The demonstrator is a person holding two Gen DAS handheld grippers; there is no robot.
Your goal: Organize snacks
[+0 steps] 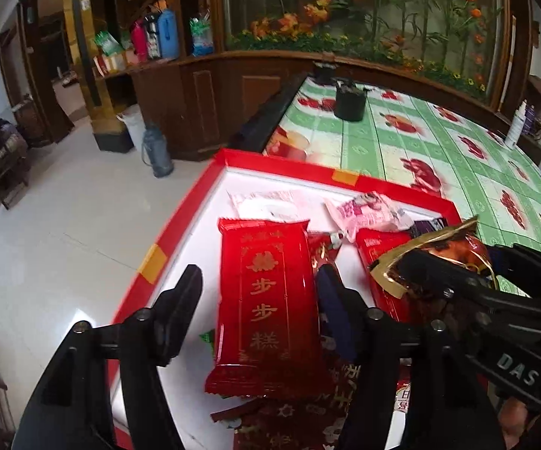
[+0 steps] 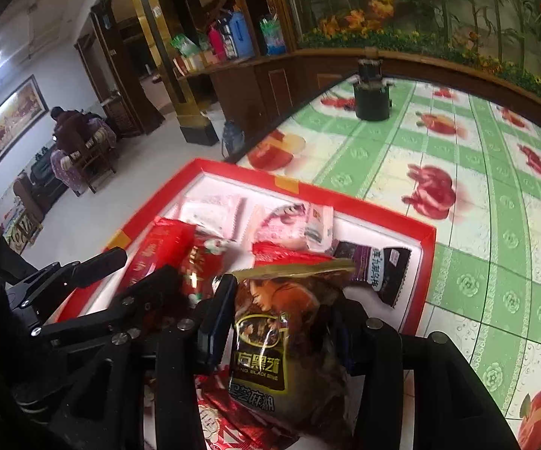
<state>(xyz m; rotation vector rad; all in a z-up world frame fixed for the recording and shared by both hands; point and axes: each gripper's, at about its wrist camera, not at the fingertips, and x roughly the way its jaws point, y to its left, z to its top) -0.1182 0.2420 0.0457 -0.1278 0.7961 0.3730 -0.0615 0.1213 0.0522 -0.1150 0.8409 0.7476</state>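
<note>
Two hand-held tongs over a red-rimmed box (image 1: 277, 167) of snacks, which rests at the edge of a surface (image 1: 439, 138) covered by a green-checked cloth with fruit prints. The left tongs (image 1: 259, 288) are wide open, one finger on either side of a long red packet with gold characters (image 1: 266, 300) that lies on other red wrappers in the box; whether the fingers touch the packet cannot be told. The right tongs (image 2: 281, 322) are closed on a brown-and-gold black sesame packet (image 2: 270, 341), held above the near part of the box, beside the left tongs. Farther back in the box lie a pale pink packet (image 2: 292, 225), a white packet (image 2: 210, 213) and, toward the right corner, a dark purple packet (image 2: 375, 266). A dark round pot (image 1: 349, 104) stands well apart at the far end of the surface, before a wooden cabinet with artificial flowers (image 1: 345, 18)
</note>
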